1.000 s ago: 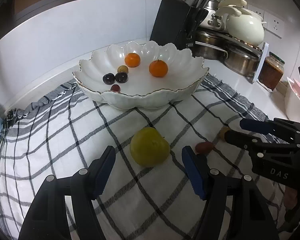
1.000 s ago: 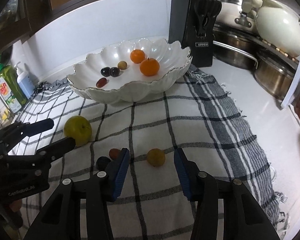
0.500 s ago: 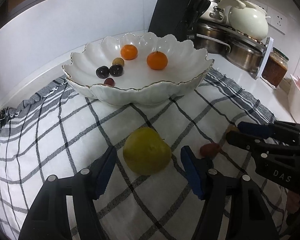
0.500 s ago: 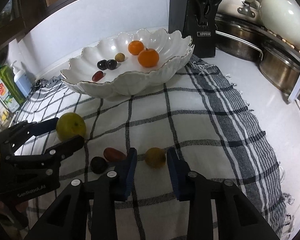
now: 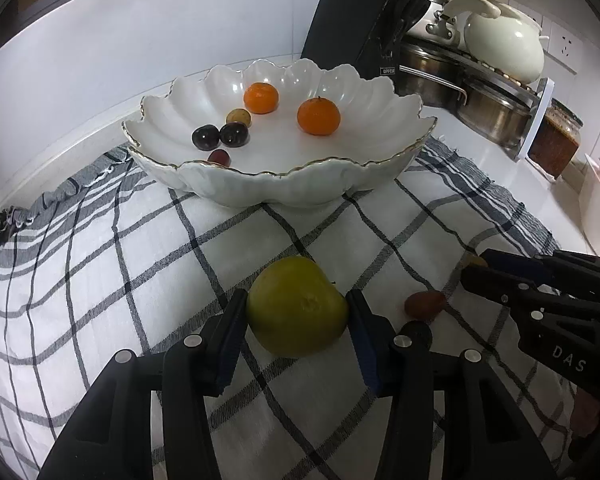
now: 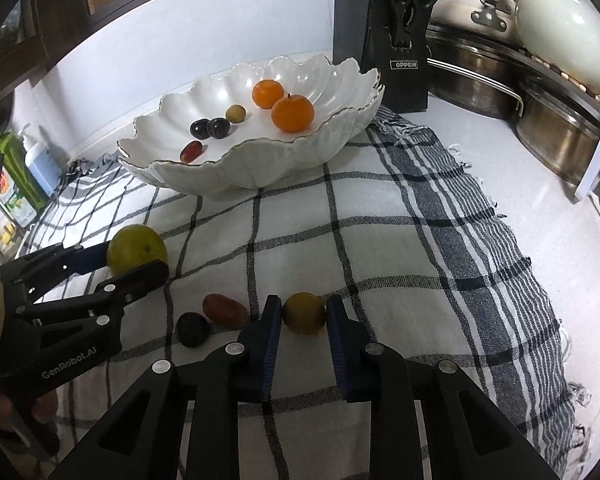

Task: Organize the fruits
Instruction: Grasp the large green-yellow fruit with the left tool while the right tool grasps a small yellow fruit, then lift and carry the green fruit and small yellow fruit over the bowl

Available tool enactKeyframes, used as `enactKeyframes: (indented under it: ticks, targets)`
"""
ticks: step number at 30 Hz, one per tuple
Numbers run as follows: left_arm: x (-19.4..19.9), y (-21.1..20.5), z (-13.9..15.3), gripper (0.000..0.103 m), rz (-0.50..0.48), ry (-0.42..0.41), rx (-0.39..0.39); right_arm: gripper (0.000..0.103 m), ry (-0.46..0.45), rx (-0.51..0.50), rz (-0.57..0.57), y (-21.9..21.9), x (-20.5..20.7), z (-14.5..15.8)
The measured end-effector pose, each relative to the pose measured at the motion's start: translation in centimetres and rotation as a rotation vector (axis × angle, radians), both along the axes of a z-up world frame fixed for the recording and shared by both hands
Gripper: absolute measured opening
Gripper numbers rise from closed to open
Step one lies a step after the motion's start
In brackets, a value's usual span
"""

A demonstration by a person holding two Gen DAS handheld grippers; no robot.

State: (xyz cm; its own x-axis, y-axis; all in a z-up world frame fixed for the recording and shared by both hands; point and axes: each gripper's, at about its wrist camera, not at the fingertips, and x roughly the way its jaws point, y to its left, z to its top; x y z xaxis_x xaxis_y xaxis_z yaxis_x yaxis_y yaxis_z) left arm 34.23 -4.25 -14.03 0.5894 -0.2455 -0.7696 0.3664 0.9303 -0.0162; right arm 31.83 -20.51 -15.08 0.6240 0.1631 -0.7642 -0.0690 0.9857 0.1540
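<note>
A yellow-green pear (image 5: 298,306) lies on the checked cloth (image 5: 100,272). My left gripper (image 5: 296,312) has closed on it, both pads touching its sides. It also shows in the right wrist view (image 6: 137,249). My right gripper (image 6: 302,316) is shut on a small yellow fruit (image 6: 304,313), still on the cloth. A red grape (image 6: 225,309) and a dark grape (image 6: 193,329) lie just left of it. The white scalloped bowl (image 5: 284,188) holds two tangerines (image 5: 318,116), dark grapes (image 5: 220,136), a small yellow fruit and a red grape.
A black knife block (image 6: 398,36) stands behind the bowl. Steel pots (image 6: 480,80) and a cream pot (image 6: 564,28) fill the back right. Soap bottles (image 6: 24,168) stand at the far left. A jar (image 5: 556,140) sits by the right wall.
Both grippers moved forward and closed: the left onto the pear, the right onto the small yellow fruit. The fruits have not left the cloth.
</note>
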Motion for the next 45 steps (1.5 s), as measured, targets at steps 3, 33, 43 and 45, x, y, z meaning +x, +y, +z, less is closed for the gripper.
enactKeyframes:
  ticks: [3, 33, 43, 45]
  targets:
    - [-0.4, 0.1, 0.4, 0.049, 0.003, -0.002, -0.004, 0.025, -0.013, 0.003, 0.0, 0.0, -0.3, 0.5]
    - [-2.8, 1.5, 8.9, 0.049, 0.054, -0.188, -0.063, 0.025, -0.274, 0.006, 0.046, 0.8, -1.6, 9.1]
    - [-1.9, 1.5, 11.1, 0.049, 0.059, -0.255, -0.07, 0.025, -0.344, -0.011, 0.057, 0.8, -0.5, 11.1]
    - [-1.6, 1.6, 11.6, 0.049, 0.061, -0.268, -0.075, 0.025, -0.356, -0.011, 0.058, 0.8, -0.1, 11.5]
